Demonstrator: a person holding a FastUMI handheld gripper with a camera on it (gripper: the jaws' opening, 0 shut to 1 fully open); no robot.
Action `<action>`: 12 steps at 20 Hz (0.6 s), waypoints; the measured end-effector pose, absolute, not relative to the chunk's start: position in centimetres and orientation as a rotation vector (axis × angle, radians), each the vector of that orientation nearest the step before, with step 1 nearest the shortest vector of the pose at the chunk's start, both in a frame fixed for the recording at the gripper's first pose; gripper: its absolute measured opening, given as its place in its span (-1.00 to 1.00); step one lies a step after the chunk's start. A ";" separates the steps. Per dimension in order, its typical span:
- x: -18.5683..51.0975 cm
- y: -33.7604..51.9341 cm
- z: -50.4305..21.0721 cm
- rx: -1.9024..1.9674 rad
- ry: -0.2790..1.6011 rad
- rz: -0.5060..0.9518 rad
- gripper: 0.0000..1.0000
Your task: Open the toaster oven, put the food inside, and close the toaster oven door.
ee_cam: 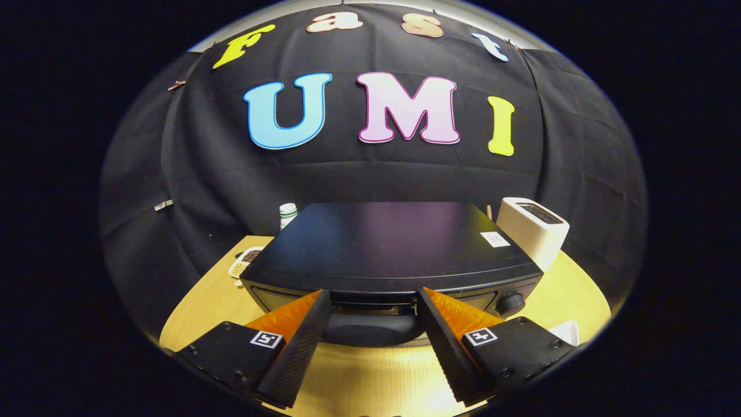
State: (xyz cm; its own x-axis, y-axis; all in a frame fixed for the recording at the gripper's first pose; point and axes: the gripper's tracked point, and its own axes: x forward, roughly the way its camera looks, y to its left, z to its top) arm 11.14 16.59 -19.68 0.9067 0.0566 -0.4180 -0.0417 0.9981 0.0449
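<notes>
A black toaster oven (382, 243) stands on the wooden table (370, 376), seen from just above its flat top. Its door is up, and the rounded dark door handle (373, 327) runs along the front, right between my fingers. My gripper (373, 296) is open, its orange-and-black fingertips (315, 307) on either side of the handle's top, close to the oven's front edge. I cannot tell whether the fingers touch the handle. A black knob (512, 302) sits at the oven's front right corner.
A white slot toaster (532, 229) stands beyond the oven's right side. Behind the oven's left corner are a white bottle with a green band (288, 214) and a small dish of food (246, 260). A white object (567, 331) lies by my right finger.
</notes>
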 end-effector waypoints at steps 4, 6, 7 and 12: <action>9.3 16.7 -20.0 0.047 0.451 0.082 0.96; 8.1 16.6 -20.2 0.053 0.466 0.077 0.96; 7.5 16.7 -20.4 0.057 0.476 0.071 0.96; 4.6 16.7 -21.5 0.076 0.494 0.082 0.95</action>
